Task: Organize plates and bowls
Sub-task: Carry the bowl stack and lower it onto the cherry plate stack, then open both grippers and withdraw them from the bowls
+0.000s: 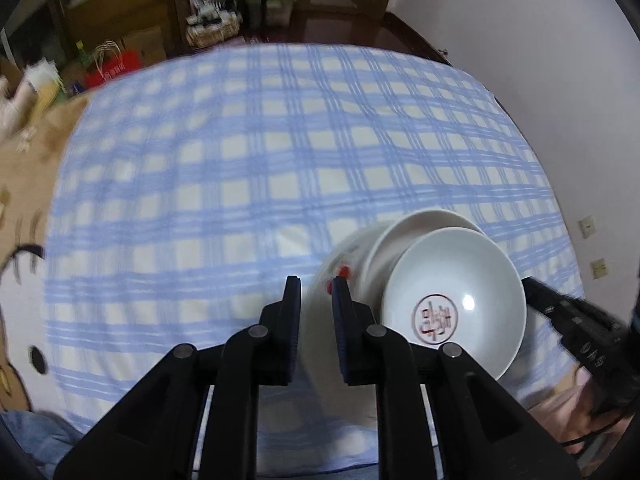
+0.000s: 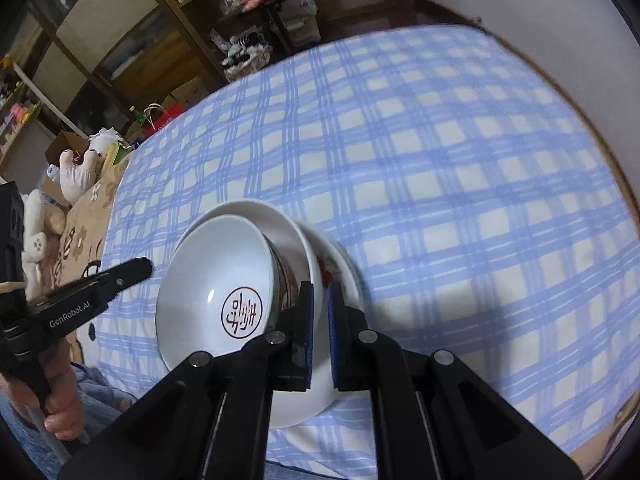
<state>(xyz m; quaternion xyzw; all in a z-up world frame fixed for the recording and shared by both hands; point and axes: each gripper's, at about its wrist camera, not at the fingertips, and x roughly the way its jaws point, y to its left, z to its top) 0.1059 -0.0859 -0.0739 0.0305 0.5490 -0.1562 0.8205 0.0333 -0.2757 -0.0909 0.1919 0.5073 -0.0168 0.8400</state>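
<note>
Your left gripper (image 1: 316, 292) is black plastic with two flat fingers (image 1: 291, 320) that have dark blue pads and round silver screws. Your right gripper (image 2: 320, 300) looks the same. At the left of the right wrist view, white letters say "GenRobot.AI", and your bare hand (image 2: 60, 412) shows below.

Left gripper (image 1: 316, 286): I am seeing its two blue-padded fingers standing parallel with a narrow gap between them, nothing pinched there; from the right wrist view its black body is reaching in from the left, a bare hand (image 2: 60, 404) wrapping the handle below. Right gripper (image 2: 319, 294): I am seeing its jaws closing tight on a white dish rim.
</note>
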